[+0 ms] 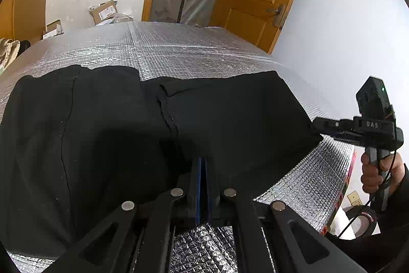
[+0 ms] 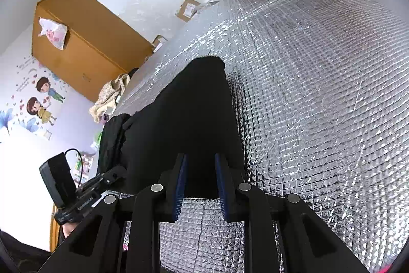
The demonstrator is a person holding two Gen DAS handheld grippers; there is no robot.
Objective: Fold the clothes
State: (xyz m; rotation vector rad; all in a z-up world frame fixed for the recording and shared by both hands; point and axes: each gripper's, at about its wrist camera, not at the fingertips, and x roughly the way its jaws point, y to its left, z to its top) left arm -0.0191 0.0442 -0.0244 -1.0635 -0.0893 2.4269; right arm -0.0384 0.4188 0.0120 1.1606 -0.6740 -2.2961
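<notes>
- Clenched on black garment (image 1: 115, 132) hem: left tool (image 1: 203, 165).
- Right tool (image 2: 199, 170) parted, straddling an edge, not pinching.
- Soft, limp cloth; best gripped at corners.

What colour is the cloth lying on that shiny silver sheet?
Black. The cloth is plain, with only faint seams; the left wrist view shows it best.

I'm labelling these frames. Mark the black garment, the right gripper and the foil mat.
Black garment (image 1: 230, 114), left wrist view, flat upper layer.
Right gripper (image 2: 199, 170), right wrist view, between its blue pads.
Foil mat (image 2: 319, 94), right wrist view, bare quilted surface.
</notes>
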